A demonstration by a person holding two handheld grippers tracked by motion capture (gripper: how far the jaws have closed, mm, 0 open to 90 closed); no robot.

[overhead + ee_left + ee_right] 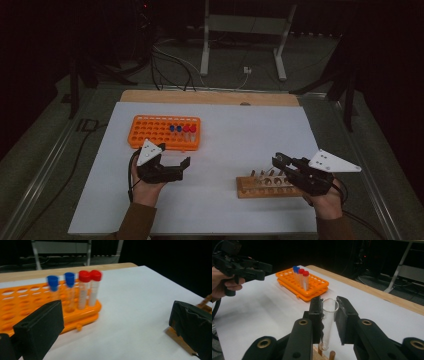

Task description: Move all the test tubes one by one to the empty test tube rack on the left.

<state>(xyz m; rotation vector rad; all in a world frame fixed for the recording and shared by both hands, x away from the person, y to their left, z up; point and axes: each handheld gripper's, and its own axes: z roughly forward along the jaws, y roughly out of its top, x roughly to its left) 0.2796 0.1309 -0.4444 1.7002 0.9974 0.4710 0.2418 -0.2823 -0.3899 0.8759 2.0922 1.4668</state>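
The white sheet (235, 150) covers most of the tabletop (210, 96), leaving a bare wooden strip along the far edge. An orange rack (165, 132) sits at the far left of the sheet; a wooden rack (265, 186) sits near right. Between and beyond them the sheet offers broad open room, with a clear margin toward the right edge. The left gripper (172, 167) hovers just in front of the orange rack, its fingers (41, 327) spread wide with nothing between them and nothing touched. The right gripper (280, 162) stands over the wooden rack, its fingers (315, 315) closed narrowly on an uncapped glass tube (328, 322), which hangs upright with its rounded bottom just above the rack's pegs. The left gripper view gives two blue-capped tubes (61, 290) and two red-capped tubes (88, 288) standing in the rack's end rows, blurred, and a corner of the wooden rack at the right border. The right gripper view gives the tube's open rim, too small to tell from above, and the left hand (223, 281) far off. The high view gives the floor and a metal stand (245, 35) beyond the tabletop.
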